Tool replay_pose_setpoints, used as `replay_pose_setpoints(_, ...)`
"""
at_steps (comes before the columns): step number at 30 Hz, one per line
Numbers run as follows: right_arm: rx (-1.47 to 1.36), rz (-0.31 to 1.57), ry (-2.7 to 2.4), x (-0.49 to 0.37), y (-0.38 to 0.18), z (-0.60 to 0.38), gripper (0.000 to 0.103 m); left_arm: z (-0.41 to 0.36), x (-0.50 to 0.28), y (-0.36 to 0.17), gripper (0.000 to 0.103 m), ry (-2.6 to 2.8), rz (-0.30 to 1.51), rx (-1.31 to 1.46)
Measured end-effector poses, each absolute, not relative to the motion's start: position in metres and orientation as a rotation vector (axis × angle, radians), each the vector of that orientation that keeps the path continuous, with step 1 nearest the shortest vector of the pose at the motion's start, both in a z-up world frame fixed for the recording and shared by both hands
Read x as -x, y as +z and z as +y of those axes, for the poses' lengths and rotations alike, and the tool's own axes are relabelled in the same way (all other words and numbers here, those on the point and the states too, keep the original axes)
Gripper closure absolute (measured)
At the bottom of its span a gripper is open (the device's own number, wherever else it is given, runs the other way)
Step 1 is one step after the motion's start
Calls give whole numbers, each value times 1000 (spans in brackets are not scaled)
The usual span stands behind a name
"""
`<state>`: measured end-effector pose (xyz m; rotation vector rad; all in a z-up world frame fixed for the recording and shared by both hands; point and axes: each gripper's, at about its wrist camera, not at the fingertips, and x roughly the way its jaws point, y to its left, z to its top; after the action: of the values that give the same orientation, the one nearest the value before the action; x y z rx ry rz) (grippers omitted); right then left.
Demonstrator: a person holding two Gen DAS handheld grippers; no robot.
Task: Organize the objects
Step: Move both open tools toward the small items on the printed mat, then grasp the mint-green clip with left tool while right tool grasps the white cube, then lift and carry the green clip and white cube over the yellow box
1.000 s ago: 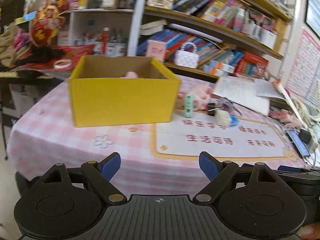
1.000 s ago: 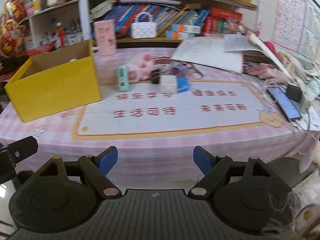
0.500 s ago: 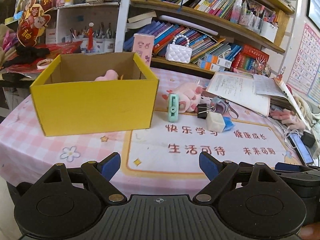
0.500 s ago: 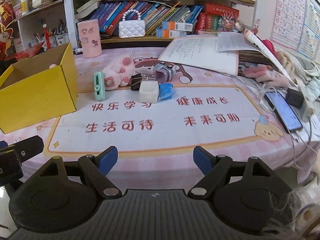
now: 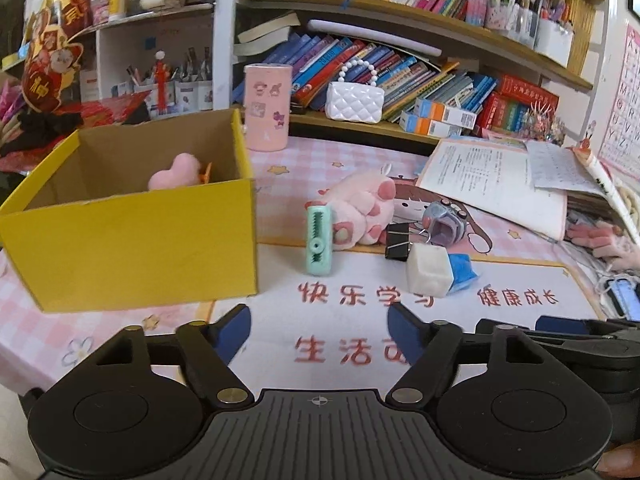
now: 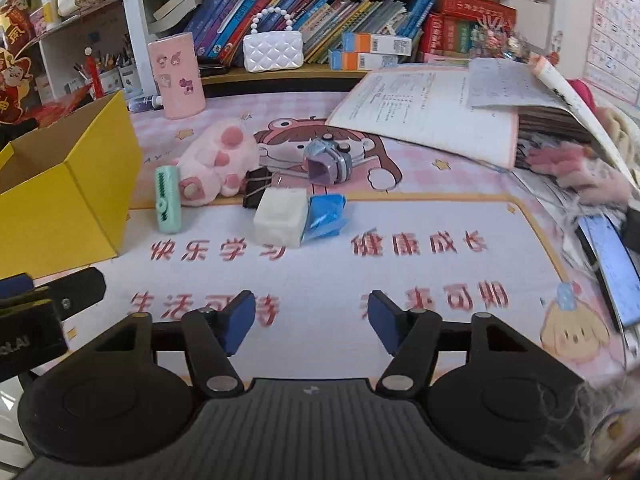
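The yellow box sits left of loose toys we approach; both the left gripper and right gripper, jaws just narrowing, grasp nothing, so next we reach farther to the green clip.

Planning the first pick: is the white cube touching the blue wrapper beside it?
Touching: the right wrist view shows the white cube pressed against the blue wrapper, no gap.

A bright yellow cardboard box with a plain brown inside holds a soft pink plush piece. The pink-and-white checked tablecloth carries a white mat with red characters. At the box's three o'clock lie a mint-green ridged plastic clip, a pink-and-white plush paw, a black binder clip, a white cube and a crumpled blue wrapper.
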<state>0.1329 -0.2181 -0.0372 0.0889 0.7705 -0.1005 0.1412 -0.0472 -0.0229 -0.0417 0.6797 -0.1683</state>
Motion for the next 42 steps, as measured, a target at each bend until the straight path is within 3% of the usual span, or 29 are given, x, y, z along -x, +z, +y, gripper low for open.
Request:
replay_pose_setpoints(4, -89, 753, -59, -153, -41, -234, 50, -64, -164, -28, 57, -159, 693, 45)
replay_pose_setpoints(5, -94, 753, -52, -159, -42, -239, 53, -67, -170, -29, 59, -154, 694, 49)
replay_pose_setpoints(8, -118, 760, -27, -175, -44, -251, 61, -78, -190, -31, 59, -128, 673, 49)
replay_pose_setpoints(22, -56, 758, 86, -191, -39, -262, 62, -103, -267, -66, 61, 33, 719, -26)
replay_pose_setpoints(23, -47, 758, 97, -191, -39, -261, 61, -103, -268, -69, 62, 32, 721, -29)
replay_pose_setpoints(25, -31, 749, 114, -192, -38, -259, 61, -101, -269, -72, 79, 31, 730, -33)
replay_pose_setpoints(37, 23, 735, 210, -233, -52, -236, 61, -73, -204, -46, 80, -34, 731, 77)
replay_pose_setpoints(42, 78, 779, 211, -256, -71, -226, 47, -58, -181, -37, 80, -16, 732, 147)
